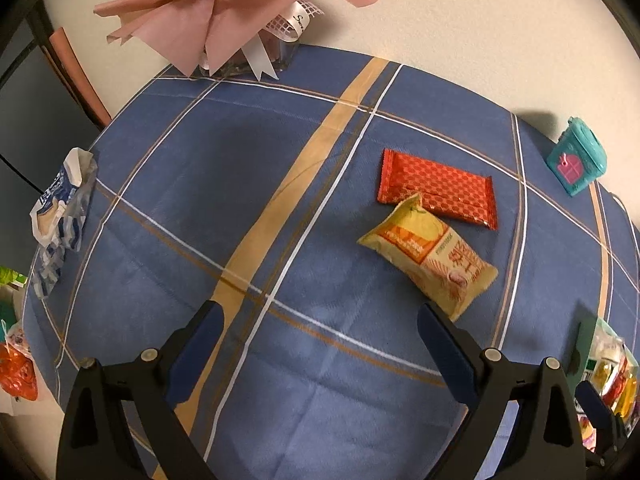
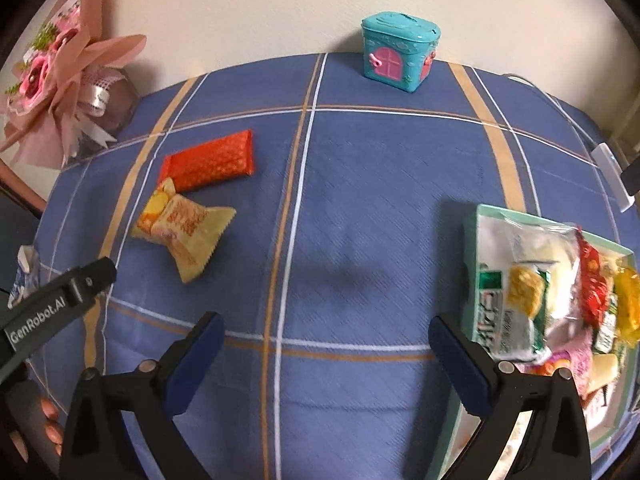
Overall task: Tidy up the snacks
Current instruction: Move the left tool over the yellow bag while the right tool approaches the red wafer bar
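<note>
Both claws empty, jaws wide: left claw (image 1: 320,320), right claw (image 2: 326,330). Yellow snack pack (image 1: 430,254) overlaps red snack pack (image 1: 438,190) on table (image 1: 200,184); box (image 2: 486,216) near right. Risk: grabbing yellow may drag red.

Black hand-held gripper (image 2: 320,334), blue pads (image 2: 196,360), silver screws

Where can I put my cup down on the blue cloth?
The wide bare stretch of blue checked tablecloth between the red foil snack packet and the green snack-filled tray is free. It is crowded around the tray and where the yellow snack bag overlaps the red packet.
</note>
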